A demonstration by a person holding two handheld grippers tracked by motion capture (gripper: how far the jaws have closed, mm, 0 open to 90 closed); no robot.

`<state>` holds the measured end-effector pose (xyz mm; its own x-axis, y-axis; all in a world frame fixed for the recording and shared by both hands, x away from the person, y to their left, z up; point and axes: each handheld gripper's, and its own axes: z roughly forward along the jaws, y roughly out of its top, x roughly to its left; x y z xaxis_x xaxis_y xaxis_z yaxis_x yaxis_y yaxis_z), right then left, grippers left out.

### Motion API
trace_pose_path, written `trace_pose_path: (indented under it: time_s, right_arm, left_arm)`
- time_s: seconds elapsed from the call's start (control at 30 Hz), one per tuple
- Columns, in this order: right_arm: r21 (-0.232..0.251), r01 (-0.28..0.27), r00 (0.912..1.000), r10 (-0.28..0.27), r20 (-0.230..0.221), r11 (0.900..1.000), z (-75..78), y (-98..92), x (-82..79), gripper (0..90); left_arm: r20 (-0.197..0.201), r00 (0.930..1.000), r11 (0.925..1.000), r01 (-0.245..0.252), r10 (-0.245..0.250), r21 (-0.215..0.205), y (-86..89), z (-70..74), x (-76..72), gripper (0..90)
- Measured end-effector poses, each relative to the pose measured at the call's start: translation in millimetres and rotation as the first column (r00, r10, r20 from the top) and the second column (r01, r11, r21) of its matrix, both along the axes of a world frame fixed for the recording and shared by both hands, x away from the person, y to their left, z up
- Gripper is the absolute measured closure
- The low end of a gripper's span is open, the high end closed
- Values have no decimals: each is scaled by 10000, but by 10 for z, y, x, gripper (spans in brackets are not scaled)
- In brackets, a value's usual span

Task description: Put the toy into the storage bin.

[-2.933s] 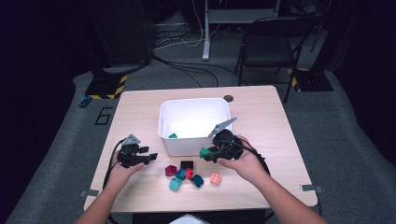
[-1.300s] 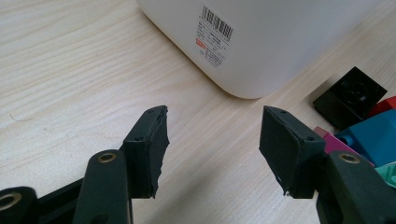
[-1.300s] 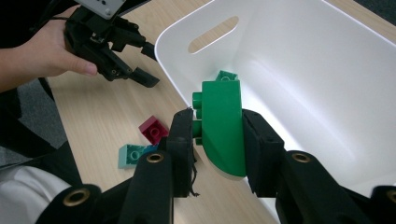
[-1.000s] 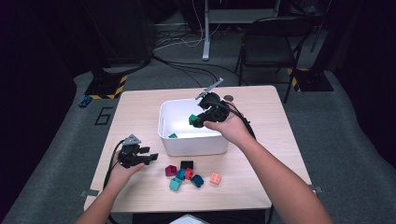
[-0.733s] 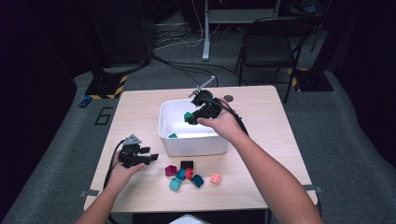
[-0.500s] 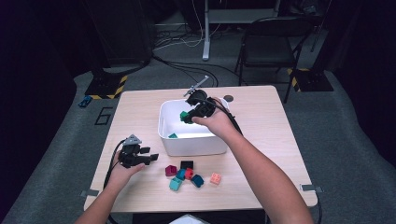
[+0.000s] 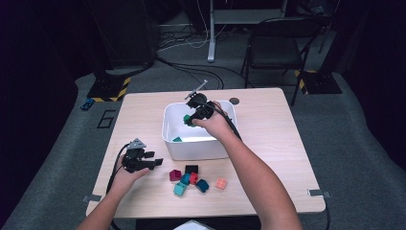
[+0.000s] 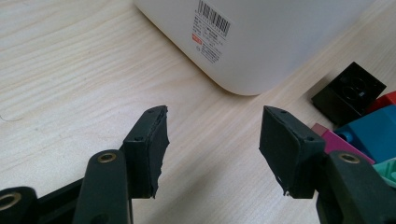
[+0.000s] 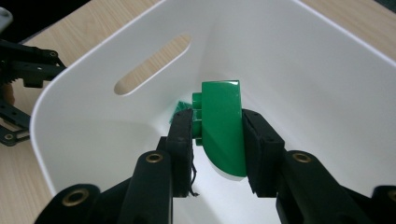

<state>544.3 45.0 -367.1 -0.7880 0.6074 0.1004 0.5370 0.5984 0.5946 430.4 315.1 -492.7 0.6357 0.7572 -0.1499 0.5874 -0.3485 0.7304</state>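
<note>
Inside the white bin, a green block is clamped by the right gripper; beside it, the left gripper is held wide open, empty.

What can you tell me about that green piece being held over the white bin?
The green block looks like glossy plastic, with one flat end, one rounded edge and small studs on its side. It stands on edge, clamped between the two black pads of the right gripper, inside the white bin above its floor. A smaller teal block lies on the floor below.
</note>
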Motion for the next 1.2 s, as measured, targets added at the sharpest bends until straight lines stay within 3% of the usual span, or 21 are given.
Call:
trace_pose_path:
  time_s: [0.17, 0.33, 0.47, 0.73, 0.87, 1.0, 1.2]
  right_arm:
    - [-66, 180, 9998, -181, -93, 9998, -85, -13, 18, 593]
    - [-25, 65, 10000, -65, 71, 10000, -23, -63, -24, 543]
    - [35, 54, 9998, -54, 178, 10000, 94, -142, -136, 511]
    - [684, 133, 9974, -181, 703, 9976, 334, -392, -399, 494]
    - [532, 70, 9955, -120, 940, 9986, 347, -494, -524, 486]
    - [705, 100, 9940, -176, 1080, 9975, 325, -586, -615, 484]
    - [887, 37, 9911, -155, 1324, 9961, 361, -700, -744, 480]
  left_arm:
    - [50, 10000, 10000, 15, -15, -13, -9, -4, -3, 414]
    - [107, 9998, 9998, 158, -158, 72, -9, 3, -5, 413]
    - [147, 9997, 9998, 171, -172, 68, -29, 9, -21, 415]
    - [336, 9985, 9988, 436, -444, 222, -107, 72, -92, 427]
    - [362, 9978, 9984, 561, -564, 90, -171, 114, -134, 429]
    - [368, 9967, 9974, 723, -723, 17, -250, 129, -160, 429]
    - [409, 9917, 9924, 1207, -1215, 231, -396, 137, -214, 440]
